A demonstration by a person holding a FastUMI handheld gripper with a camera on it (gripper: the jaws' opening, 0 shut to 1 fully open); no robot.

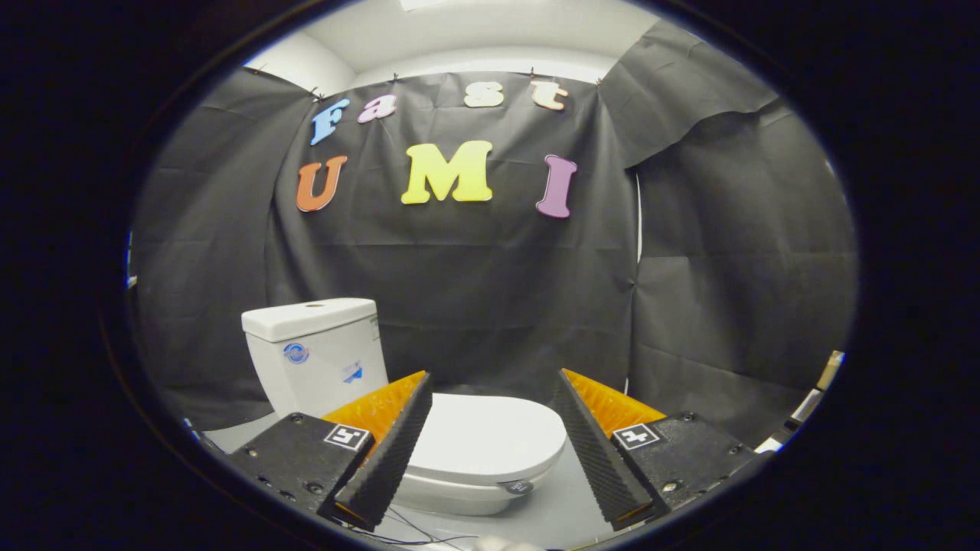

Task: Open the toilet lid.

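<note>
Two fingers of our gripper [494, 383] spread, empty; closed toilet lid [490, 440] lower centre between them, front edge lower right.

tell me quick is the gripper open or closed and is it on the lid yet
gripper: open, fingers spread wide, holding nothing; the closed toilet lid lies between and beyond them, untouched.

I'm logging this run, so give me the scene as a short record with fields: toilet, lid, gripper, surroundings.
toilet: white, tank behind the bowl, on a grey floor
lid: lid down flat, closed
gripper: gripper open, fingers spread wide, touching nothing
lid position: between and beyond the fingers
surroundings: black cloth wall behind the toilet
</note>
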